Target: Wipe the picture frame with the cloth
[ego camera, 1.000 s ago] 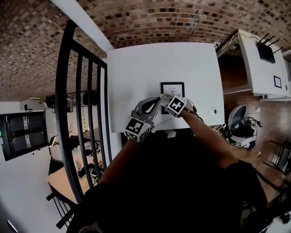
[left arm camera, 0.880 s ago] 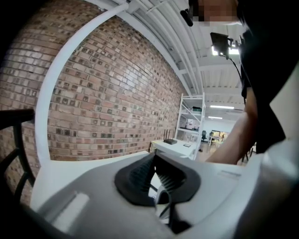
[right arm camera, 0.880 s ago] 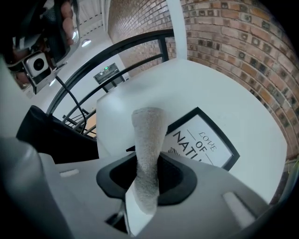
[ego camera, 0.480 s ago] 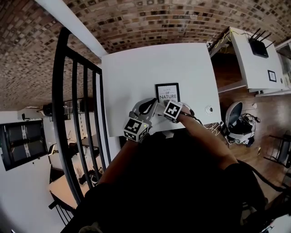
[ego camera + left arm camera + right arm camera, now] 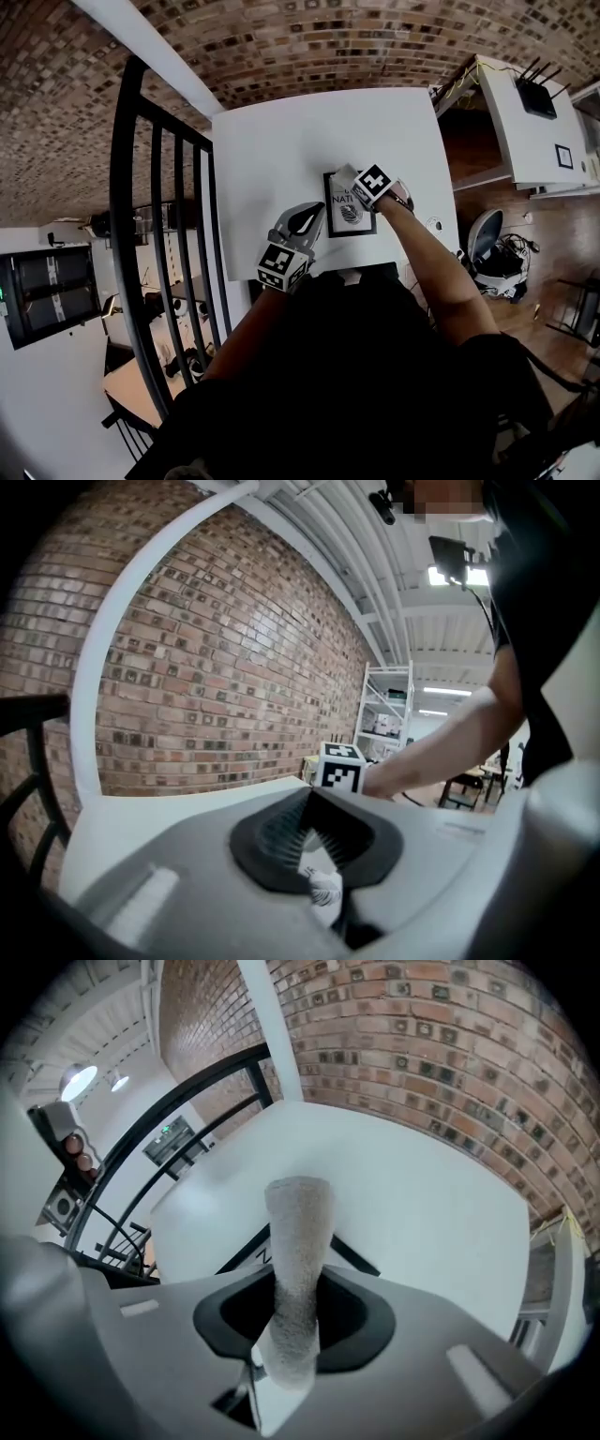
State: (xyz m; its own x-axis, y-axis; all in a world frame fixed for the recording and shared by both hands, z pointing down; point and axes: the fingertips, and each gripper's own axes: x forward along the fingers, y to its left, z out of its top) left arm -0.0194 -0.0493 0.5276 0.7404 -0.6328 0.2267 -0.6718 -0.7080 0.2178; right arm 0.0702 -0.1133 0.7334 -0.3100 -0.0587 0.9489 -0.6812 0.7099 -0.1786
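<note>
A black picture frame (image 5: 349, 206) with printed words lies flat on the white table (image 5: 281, 150). My right gripper (image 5: 359, 178) hovers over the frame's far edge, shut on a rolled grey-white cloth (image 5: 298, 1241) that sticks out past the jaws. Under the cloth, the frame's black border (image 5: 354, 1255) shows in the right gripper view. My left gripper (image 5: 313, 216) rests at the frame's left edge. Its ribbed pads meet at the tips (image 5: 311, 803), with a bit of the printed picture (image 5: 325, 889) between them. The right gripper's marker cube (image 5: 339, 766) is in sight beyond.
A black metal railing (image 5: 159, 234) runs along the table's left side. A white desk (image 5: 534, 112) with a router stands to the right, cables and a chair base below it. A small round grommet (image 5: 434, 225) sits near the table's right edge. Brick wall behind.
My right gripper has carried the cloth from the frame's near edge across it to the far edge. The left gripper has stayed at the frame's left side.
</note>
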